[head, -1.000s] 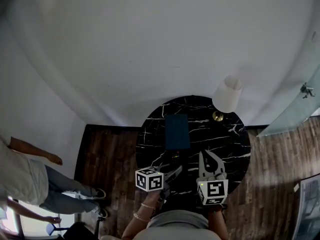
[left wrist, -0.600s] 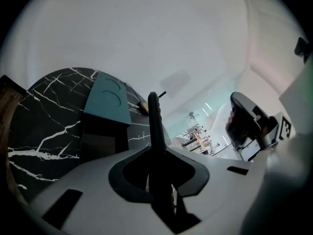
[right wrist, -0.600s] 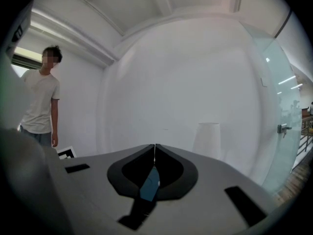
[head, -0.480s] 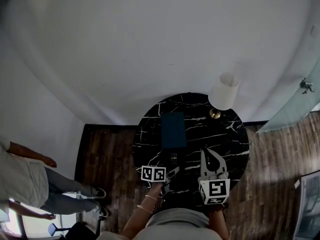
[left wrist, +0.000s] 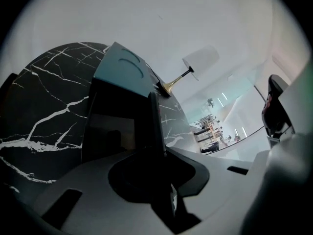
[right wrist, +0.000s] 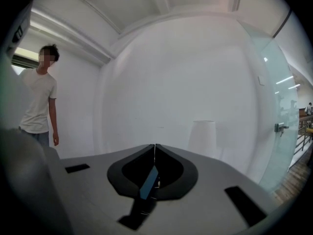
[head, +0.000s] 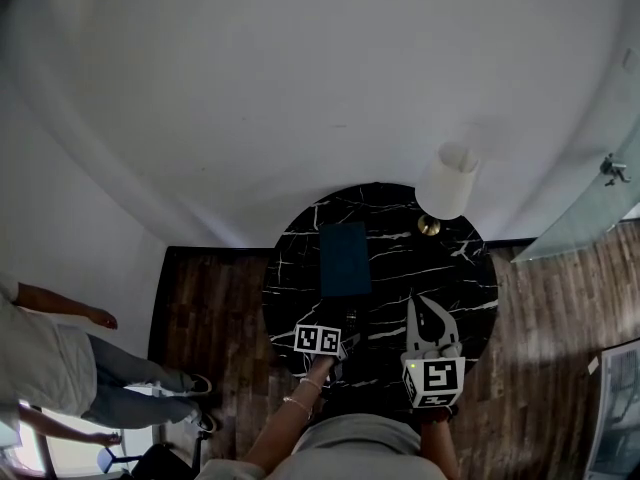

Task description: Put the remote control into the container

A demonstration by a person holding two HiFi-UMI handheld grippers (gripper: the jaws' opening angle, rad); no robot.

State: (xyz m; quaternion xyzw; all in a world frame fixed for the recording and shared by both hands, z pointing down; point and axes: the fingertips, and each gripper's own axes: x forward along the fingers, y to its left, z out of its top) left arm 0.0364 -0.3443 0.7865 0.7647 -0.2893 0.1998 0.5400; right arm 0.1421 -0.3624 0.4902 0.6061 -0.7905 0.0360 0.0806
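A round black marble table [head: 440,268] carries a flat teal container [head: 345,258] near its middle. My left gripper [head: 340,334] is low over the near side of the table, just short of the container, shut on the black remote control [head: 348,319]. In the left gripper view the remote control [left wrist: 120,126] rises as a dark slab from the left gripper [left wrist: 149,148], with the teal container [left wrist: 122,67] right behind it. My right gripper [head: 414,302] hovers over the table's near right part, shut and empty. In its own view the right gripper [right wrist: 155,148] shows its jaws meeting in a thin line.
A lamp with a white shade [head: 447,180] and brass foot [head: 428,226] stands at the table's far right edge. A person [head: 60,358] stands on the wooden floor to the left and also shows as a person [right wrist: 39,97] by the white wall. A glass panel [head: 590,218] is at the right.
My left gripper has sunk towards the table with the remote control in it and has rolled somewhat. The right gripper has shifted only slightly.
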